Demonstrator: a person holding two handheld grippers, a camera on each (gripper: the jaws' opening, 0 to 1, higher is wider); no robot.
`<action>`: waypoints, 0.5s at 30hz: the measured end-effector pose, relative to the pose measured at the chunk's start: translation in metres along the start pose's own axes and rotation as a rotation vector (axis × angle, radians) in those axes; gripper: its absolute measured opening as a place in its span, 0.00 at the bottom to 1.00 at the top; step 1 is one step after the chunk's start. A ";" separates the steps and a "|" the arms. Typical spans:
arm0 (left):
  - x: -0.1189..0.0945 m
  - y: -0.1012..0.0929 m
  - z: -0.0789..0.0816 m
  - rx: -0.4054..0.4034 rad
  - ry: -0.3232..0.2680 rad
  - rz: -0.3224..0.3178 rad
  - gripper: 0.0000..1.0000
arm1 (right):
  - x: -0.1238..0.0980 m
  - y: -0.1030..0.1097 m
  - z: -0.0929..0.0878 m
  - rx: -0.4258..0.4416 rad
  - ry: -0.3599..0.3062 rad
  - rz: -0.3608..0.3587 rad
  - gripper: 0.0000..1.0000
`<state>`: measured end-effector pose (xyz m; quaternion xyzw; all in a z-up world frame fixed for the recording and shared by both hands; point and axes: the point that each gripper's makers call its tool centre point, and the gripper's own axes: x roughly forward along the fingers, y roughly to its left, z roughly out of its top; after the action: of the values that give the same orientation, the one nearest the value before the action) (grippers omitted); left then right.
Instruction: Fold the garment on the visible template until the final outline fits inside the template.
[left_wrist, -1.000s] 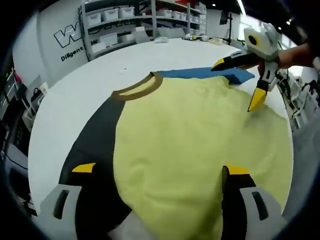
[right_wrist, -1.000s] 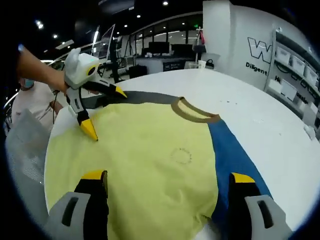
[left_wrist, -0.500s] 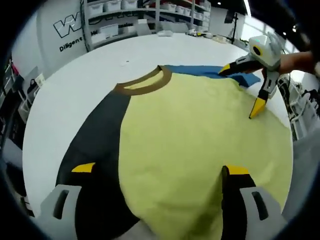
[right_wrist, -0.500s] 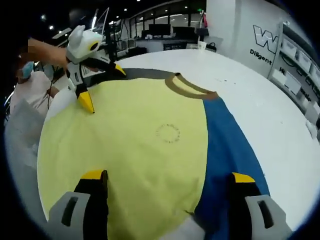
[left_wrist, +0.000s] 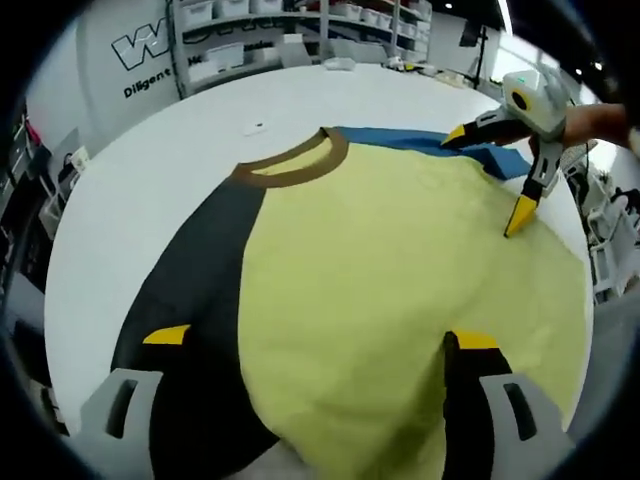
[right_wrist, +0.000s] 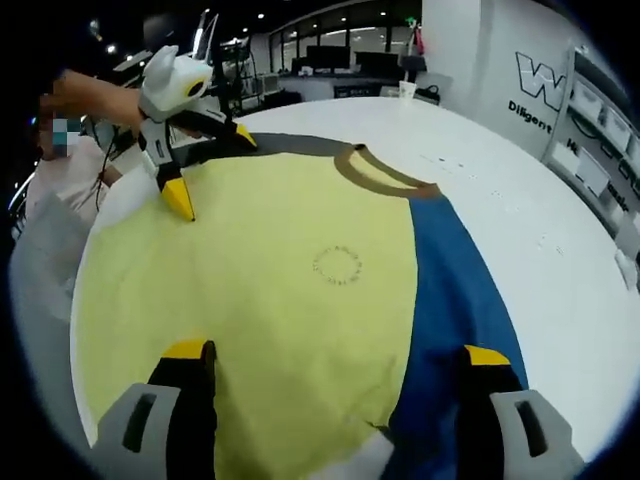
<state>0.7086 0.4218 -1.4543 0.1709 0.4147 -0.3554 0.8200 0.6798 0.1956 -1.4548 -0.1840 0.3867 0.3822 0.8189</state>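
A yellow T-shirt (left_wrist: 380, 290) with a brown collar (left_wrist: 295, 168) lies flat on the white round table (left_wrist: 150, 170). It has a dark sleeve (left_wrist: 195, 270) on one side and a blue sleeve (right_wrist: 455, 290) on the other. A small round print (right_wrist: 337, 265) marks the chest. My left gripper (left_wrist: 318, 338) is open over the shirt's hem, one jaw above the dark sleeve and the other above the yellow cloth. My right gripper (right_wrist: 337, 352) is open over the hem too, spanning yellow cloth and blue sleeve. Each gripper also shows in the other's view, open: right gripper (left_wrist: 488, 175), left gripper (right_wrist: 212, 170).
Shelves with white bins (left_wrist: 250, 40) and a wall with lettering (left_wrist: 150, 60) stand beyond the table. A person in a light top (right_wrist: 50, 210) stands by the table edge. Bare white tabletop (right_wrist: 540, 220) lies beside the blue sleeve.
Both views have shifted a little as the hands moved closer over the shirt. Both grippers stay open and the shirt lies as before.
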 end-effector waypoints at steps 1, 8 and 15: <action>-0.001 0.000 0.000 0.002 0.002 -0.003 0.99 | -0.006 -0.001 0.001 -0.004 -0.019 -0.016 1.00; -0.018 -0.026 0.005 0.056 -0.081 -0.053 0.99 | -0.042 -0.014 -0.017 0.110 -0.087 -0.061 1.00; -0.015 -0.058 -0.019 0.155 -0.015 -0.127 0.99 | -0.056 -0.020 -0.049 0.142 -0.034 -0.088 1.00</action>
<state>0.6502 0.3994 -1.4531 0.2044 0.3897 -0.4391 0.7833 0.6481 0.1265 -1.4422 -0.1358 0.3906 0.3207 0.8522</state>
